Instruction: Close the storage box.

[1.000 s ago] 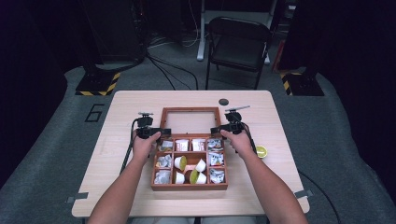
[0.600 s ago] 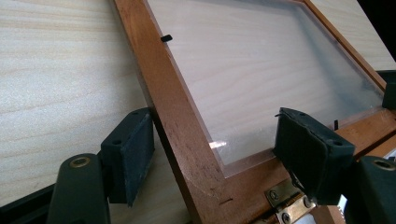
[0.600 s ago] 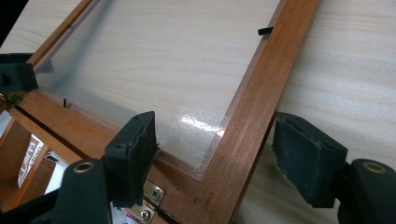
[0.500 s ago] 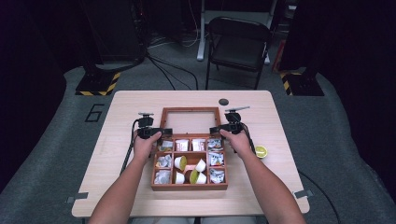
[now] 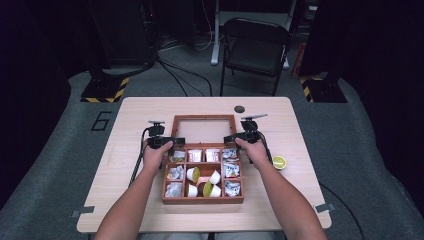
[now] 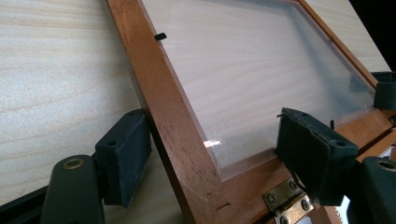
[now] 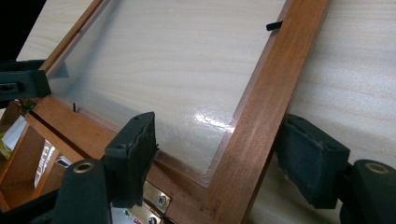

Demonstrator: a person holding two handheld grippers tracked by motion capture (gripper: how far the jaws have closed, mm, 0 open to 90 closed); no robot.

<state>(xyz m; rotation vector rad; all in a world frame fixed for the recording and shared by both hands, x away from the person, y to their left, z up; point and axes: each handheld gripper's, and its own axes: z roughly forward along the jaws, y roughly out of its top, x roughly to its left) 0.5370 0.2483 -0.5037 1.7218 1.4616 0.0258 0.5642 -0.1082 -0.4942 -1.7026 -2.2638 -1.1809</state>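
Observation:
A wooden compartment box (image 5: pixel 202 200) sits mid-table with its glass-paned lid (image 5: pixel 203 131) swung back flat on the table. My left gripper (image 5: pixel 172 141) straddles the lid's left rail (image 6: pixel 159 102) close to the brass hinge (image 6: pixel 285 203). Its jaws have just been opening, and the inner pad (image 6: pixel 308 149) stands clear over the pane. My right gripper (image 5: pixel 235 138) straddles the lid's right rail (image 7: pixel 261 102) the same way. Its jaws have also just been opening, and a gap shows between the inner pad (image 7: pixel 133 149) and the wood.
The box's compartments hold small packets (image 5: pixel 230 171), white cups (image 5: pixel 215 177) and lime pieces. On the table (image 5: pixel 135 125), a lime half (image 5: pixel 278 162) lies right of the box and a small black disc (image 5: pixel 239 109) lies behind the lid. A folding chair (image 5: pixel 255 45) stands beyond the table.

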